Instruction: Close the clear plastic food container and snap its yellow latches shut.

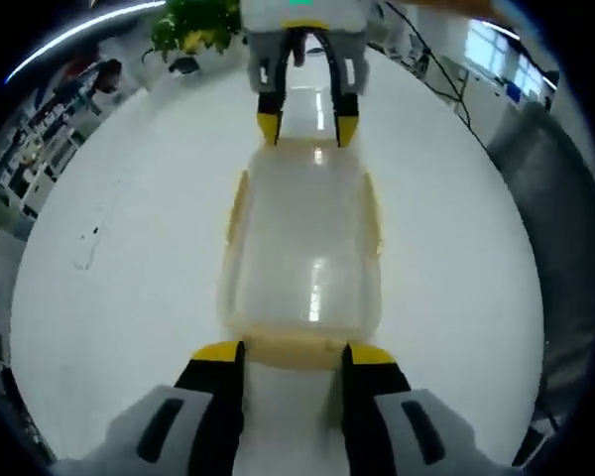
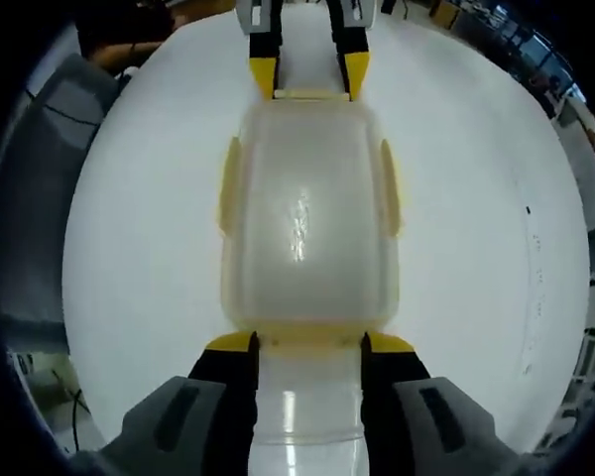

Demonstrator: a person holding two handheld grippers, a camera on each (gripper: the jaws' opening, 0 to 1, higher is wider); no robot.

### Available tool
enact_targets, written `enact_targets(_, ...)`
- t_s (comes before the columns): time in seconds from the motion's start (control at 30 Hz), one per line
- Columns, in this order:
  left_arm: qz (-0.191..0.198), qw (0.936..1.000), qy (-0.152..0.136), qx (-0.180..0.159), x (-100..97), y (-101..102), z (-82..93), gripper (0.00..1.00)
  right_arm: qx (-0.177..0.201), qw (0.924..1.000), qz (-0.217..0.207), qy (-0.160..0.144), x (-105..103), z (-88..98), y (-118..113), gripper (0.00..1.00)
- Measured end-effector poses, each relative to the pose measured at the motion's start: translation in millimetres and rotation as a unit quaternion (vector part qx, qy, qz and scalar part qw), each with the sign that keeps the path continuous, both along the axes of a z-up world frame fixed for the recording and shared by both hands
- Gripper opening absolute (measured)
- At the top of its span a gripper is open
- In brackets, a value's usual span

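The clear plastic container (image 1: 302,248) (image 2: 307,213) lies on the white table with its lid on. Yellow side latches (image 1: 238,208) (image 2: 389,183) sit along its long edges. My left gripper (image 1: 294,355) (image 2: 309,74) is open, with a jaw tip on either side of the yellow end latch (image 1: 293,347) at its end. At the opposite end my right gripper (image 2: 310,345) (image 1: 307,129) is also open and straddles the other end latch (image 2: 307,340) the same way. I cannot tell whether the latches are snapped down.
The white table (image 1: 129,248) (image 2: 476,248) has bare room on both long sides of the container. A green plant (image 1: 188,30) stands beyond its far edge. A grey chair back (image 1: 555,218) (image 2: 50,198) is close to the rim.
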State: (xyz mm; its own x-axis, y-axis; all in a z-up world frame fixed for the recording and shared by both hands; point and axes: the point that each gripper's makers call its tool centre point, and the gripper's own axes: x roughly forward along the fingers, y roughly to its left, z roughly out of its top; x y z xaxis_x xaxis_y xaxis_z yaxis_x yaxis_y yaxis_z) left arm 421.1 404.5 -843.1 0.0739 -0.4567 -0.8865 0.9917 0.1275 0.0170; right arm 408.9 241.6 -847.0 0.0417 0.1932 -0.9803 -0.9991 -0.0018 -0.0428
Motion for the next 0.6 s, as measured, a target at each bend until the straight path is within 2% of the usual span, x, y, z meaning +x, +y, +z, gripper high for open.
enact_targets(0.07, 0.011, 0.9999, 0.004, 0.003, -3.4, 1.8, -0.1, 0.33, -0.003, 0.9999, 0.011, -0.003, -1.1, 0.4, 2.3, 0.37)
enact_targets(0.17, 0.006, 0.9998, 0.001, 0.018, -10.0, 3.1, 0.4, 0.33, 0.002, 0.9999, 0.012, 0.007, -3.5, -0.4, 4.2, 0.37)
enact_targets(0.3, 0.018, 0.9992, 0.014, 0.032, -19.6, 9.6, 2.9, 0.33, 0.01, 0.9997, 0.022, 0.006, -12.0, 5.8, 9.6, 0.37)
enact_targets(0.43, 0.022, 0.9991, 0.015, 0.032, -28.8, 13.3, 17.7, 0.33, 0.023, 0.9994, 0.025, 0.005, -17.9, 20.9, 12.7, 0.37)
enact_targets(0.6, 0.031, 0.9994, 0.009, 0.015, -40.4, 8.5, 38.7, 0.33, 0.026, 0.999, 0.035, -0.002, -25.8, 37.9, 7.1, 0.37)
